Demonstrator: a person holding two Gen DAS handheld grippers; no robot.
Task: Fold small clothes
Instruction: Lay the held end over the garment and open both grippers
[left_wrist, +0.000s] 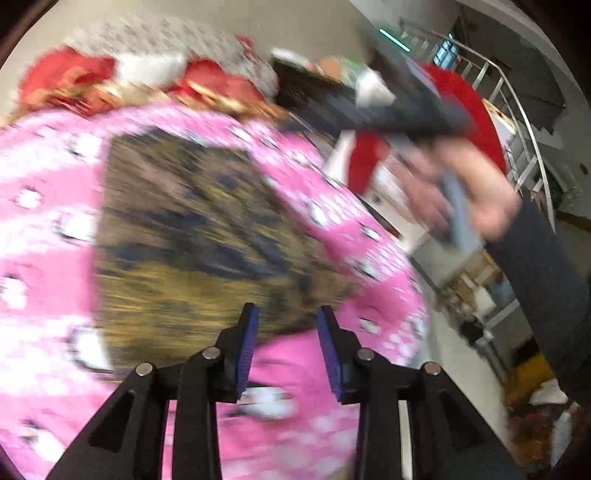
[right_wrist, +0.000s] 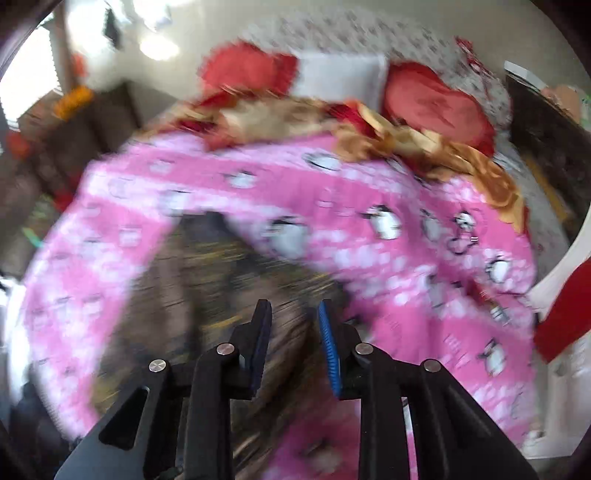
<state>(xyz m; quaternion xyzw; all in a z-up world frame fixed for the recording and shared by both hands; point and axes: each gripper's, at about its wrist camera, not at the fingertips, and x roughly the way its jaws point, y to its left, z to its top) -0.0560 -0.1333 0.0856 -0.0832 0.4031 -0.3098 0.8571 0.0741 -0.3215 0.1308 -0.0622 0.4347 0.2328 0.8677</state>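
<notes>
**Both grippers open above a brown patterned garment on a pink sheet**

Visibility: both wrist views are heavily motion-blurred. Garment type, its edges and any fold lines cannot be made out. The lower part of the garment is hidden behind the gripper linkages in each view.

Task item: one small garment (left_wrist: 192, 236), brown with dark and yellowish mottling, lies flat on the pink sheet (left_wrist: 48, 258), directly ahead of both grippers. In the right wrist view the garment (right_wrist: 207, 288) fills the area before the fingers.

Left gripper (left_wrist: 286, 347): jaws stand apart, nothing between the pads. Two black fingers carry ribbed blue pads (left_wrist: 246, 350).

Right gripper (right_wrist: 295, 345): jaws stand apart, nothing clamped. One blue pad (right_wrist: 330, 350) is clearly ribbed; the other faces away and reads dark.

Support surface: the pink sheet is a soft fabric printed with white dots and penguin-like figures.

Background: two red pillows (right_wrist: 436, 99), one white block (right_wrist: 340, 75) between them, and crumpled gold-red satin cloth (right_wrist: 424, 147) at the far edge.

A person's hand (left_wrist: 476, 199) grips the handle of the right gripper, seen from the left wrist; a dark sleeve (left_wrist: 546, 266) follows.
</notes>
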